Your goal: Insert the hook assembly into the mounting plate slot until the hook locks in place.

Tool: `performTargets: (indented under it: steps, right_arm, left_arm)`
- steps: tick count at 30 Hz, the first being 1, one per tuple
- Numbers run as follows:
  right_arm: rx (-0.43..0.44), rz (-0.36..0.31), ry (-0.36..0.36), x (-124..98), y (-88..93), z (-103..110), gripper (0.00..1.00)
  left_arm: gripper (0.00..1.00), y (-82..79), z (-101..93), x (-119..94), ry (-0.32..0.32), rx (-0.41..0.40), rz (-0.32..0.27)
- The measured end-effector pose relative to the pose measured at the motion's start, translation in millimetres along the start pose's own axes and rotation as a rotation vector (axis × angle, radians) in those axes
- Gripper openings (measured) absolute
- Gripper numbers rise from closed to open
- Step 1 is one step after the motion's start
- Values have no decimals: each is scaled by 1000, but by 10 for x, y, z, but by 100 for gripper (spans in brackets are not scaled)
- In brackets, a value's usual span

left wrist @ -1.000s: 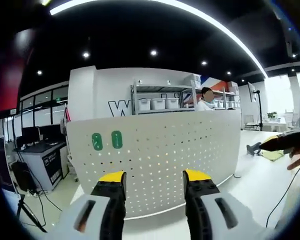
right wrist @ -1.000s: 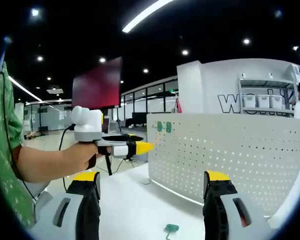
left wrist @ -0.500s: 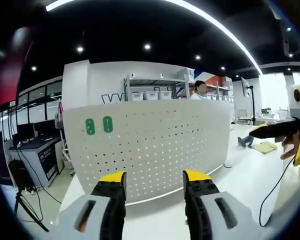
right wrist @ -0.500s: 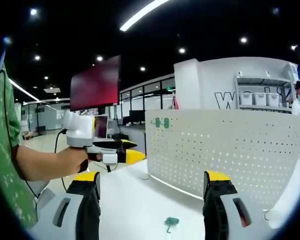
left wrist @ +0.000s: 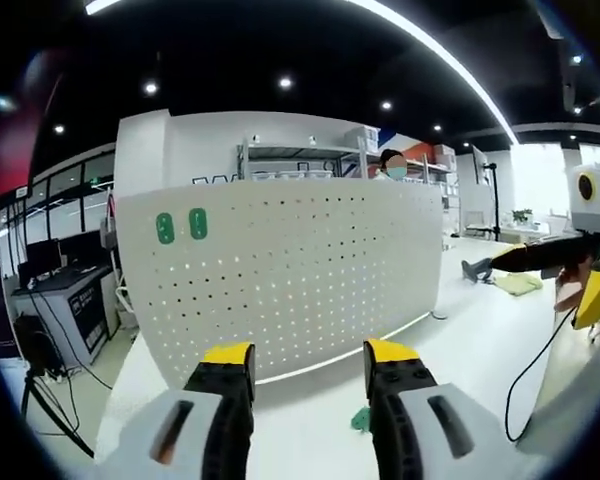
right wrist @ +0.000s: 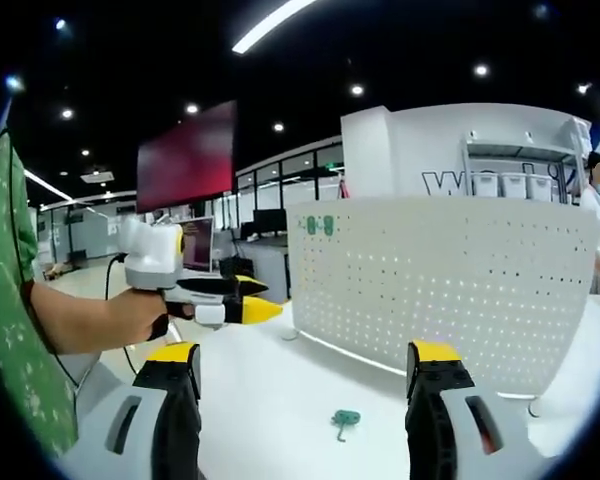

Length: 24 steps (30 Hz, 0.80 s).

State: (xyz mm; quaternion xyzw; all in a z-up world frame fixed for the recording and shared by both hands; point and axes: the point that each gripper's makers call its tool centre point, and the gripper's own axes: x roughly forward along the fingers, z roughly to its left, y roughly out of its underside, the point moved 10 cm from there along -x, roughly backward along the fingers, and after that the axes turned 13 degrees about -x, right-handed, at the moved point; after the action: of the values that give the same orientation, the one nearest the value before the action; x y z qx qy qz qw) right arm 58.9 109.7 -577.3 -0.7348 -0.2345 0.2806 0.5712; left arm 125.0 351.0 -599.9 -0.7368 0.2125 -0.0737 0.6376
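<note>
Above the white table (right wrist: 270, 400) we hold both grippers clear, nothing grasped. The left gripper (left wrist: 300, 362) has its jaws apart, and so does the right gripper (right wrist: 305, 360). The green hook assembly (right wrist: 343, 420) lies loose on the tabletop, in front of the upright perforated mounting plate (right wrist: 450, 280) — near it, not touching. From the left gripper view the hook (left wrist: 361, 419) peeks out beside a jaw, half hidden. To do this step well, we judge, one gripper should come down on the hook's body, leaving its locking end free to meet a slot. Which slot is meant we cannot tell. Two green tags (left wrist: 180, 226) sit near the plate's upper corner — their detail too small to read.
</note>
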Motion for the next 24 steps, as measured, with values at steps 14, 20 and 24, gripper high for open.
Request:
performTargets:
  steps: [14,20,24]
  right_arm:
    - [14,41,1,-38,157,35,86]
    - [18,45,2,-41,163,21,86]
    - [19,43,4,-35,162,12,86]
  left_arm:
    - [43,255,-95,-59,27,12,68]
    - [42,333,-137,-7,47,30,100]
    - [40,382,-148,42,60,49,118]
